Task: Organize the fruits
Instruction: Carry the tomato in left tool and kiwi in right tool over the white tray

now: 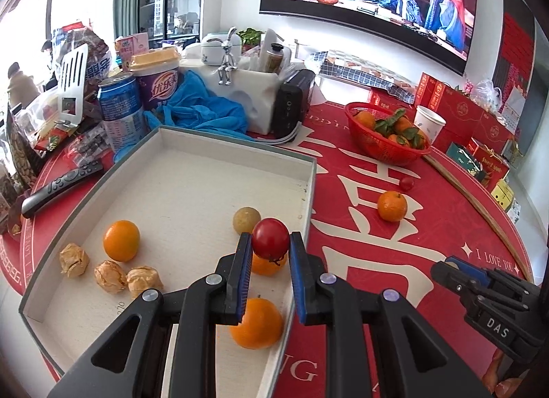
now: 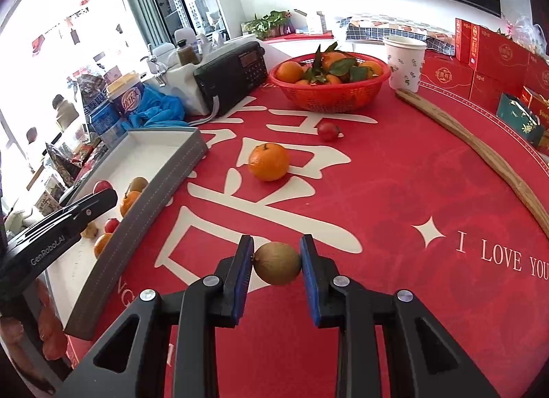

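Oranges (image 1: 121, 240) and three papery husked fruits (image 1: 110, 276) lie in the shallow grey tray (image 1: 219, 139) at the left of the red bench (image 1: 429, 226). Above the tray's right side, the left claw (image 1: 270, 243) pinches a small red tomato (image 1: 270, 238). Right of the tray, the right claw (image 2: 277, 262) grips a brown-green round fruit (image 2: 277, 263) over the bench; beyond lie a loose orange (image 2: 269, 162) and a red basket (image 2: 329, 89) of oranges.
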`<control>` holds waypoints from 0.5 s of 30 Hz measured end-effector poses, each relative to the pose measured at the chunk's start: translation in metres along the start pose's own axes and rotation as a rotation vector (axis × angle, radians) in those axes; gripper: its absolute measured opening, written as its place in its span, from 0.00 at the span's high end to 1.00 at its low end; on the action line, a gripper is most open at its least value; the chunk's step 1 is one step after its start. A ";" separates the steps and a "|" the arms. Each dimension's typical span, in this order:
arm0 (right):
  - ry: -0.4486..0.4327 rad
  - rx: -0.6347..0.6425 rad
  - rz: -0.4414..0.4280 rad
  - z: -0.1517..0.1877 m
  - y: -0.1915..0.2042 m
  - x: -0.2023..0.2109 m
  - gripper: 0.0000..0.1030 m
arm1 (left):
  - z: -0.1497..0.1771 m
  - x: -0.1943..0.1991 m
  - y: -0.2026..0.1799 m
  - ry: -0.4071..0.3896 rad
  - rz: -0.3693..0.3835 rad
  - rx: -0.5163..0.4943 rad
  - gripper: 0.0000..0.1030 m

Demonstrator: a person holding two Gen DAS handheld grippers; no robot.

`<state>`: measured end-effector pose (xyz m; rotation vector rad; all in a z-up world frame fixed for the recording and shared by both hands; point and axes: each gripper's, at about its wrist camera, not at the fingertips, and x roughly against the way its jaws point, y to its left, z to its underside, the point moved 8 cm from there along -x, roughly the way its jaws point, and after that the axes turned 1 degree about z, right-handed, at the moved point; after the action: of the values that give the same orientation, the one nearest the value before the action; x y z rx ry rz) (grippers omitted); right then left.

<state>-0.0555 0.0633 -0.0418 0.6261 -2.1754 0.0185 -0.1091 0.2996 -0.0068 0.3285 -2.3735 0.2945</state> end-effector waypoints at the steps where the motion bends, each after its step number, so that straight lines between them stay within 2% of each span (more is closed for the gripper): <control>1: 0.001 0.002 -0.002 -0.001 0.002 0.000 0.71 | -0.001 0.000 0.002 0.001 -0.003 0.006 0.77; 8: -0.007 0.011 -0.024 -0.012 0.022 -0.002 0.71 | -0.005 0.003 0.018 -0.004 -0.008 0.051 0.77; 15: 0.004 0.058 -0.086 -0.031 0.066 -0.012 0.71 | -0.010 0.005 0.044 -0.003 -0.053 0.097 0.77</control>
<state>-0.0556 0.1327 -0.0176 0.7516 -2.1485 0.0367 -0.1198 0.3436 -0.0016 0.4362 -2.3538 0.3852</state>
